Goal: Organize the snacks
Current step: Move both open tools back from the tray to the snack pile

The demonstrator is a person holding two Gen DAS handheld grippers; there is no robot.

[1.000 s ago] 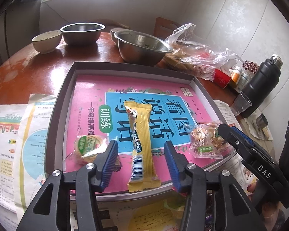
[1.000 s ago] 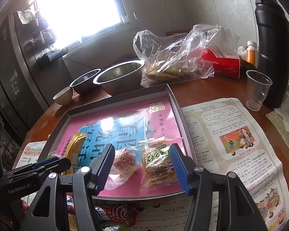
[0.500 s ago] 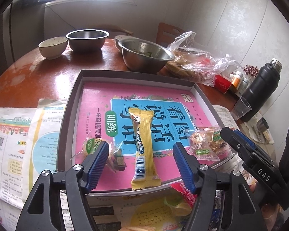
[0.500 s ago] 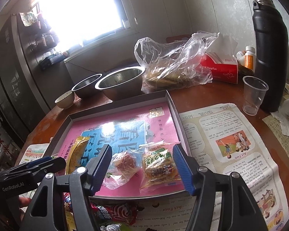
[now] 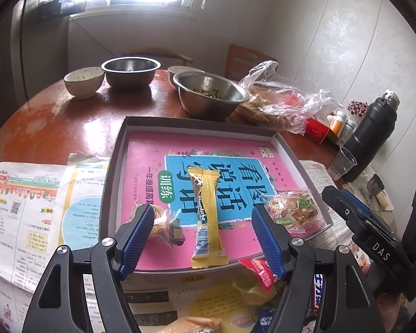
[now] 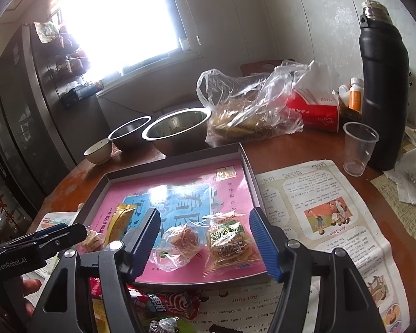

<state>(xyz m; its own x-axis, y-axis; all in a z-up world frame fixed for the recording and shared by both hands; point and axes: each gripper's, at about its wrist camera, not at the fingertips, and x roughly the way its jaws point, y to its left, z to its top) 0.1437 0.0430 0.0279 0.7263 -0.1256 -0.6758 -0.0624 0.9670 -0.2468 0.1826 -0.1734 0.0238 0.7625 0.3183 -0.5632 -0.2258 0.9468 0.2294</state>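
A grey tray (image 5: 116, 163) with a pink book cover as its floor holds several snacks: a long yellow bar (image 5: 208, 219), a small wrapped candy (image 5: 163, 222) and clear packets (image 5: 291, 208). My left gripper (image 5: 205, 238) is open and empty, hovering over the tray's near edge. My right gripper (image 6: 205, 242) is open and empty above a clear packet with a round snack (image 6: 180, 242) and a green-labelled packet (image 6: 227, 241). Loose snacks lie on the paper in front of the tray: a red wrapper (image 5: 259, 273) and a red packet (image 6: 166, 304).
Behind the tray stand two steel bowls (image 5: 210, 97), a ceramic bowl (image 5: 83, 82) and a plastic bag of food (image 6: 249, 111). A black thermos (image 6: 382, 83), a plastic cup (image 6: 359, 147) and a red tissue box (image 6: 316, 109) stand at the right. Printed paper sheets (image 6: 319, 216) flank the tray.
Both grippers have drawn back and risen from the tray, staying open. The yellow bar and packets stay in the tray, and more loose snacks show in front of it.
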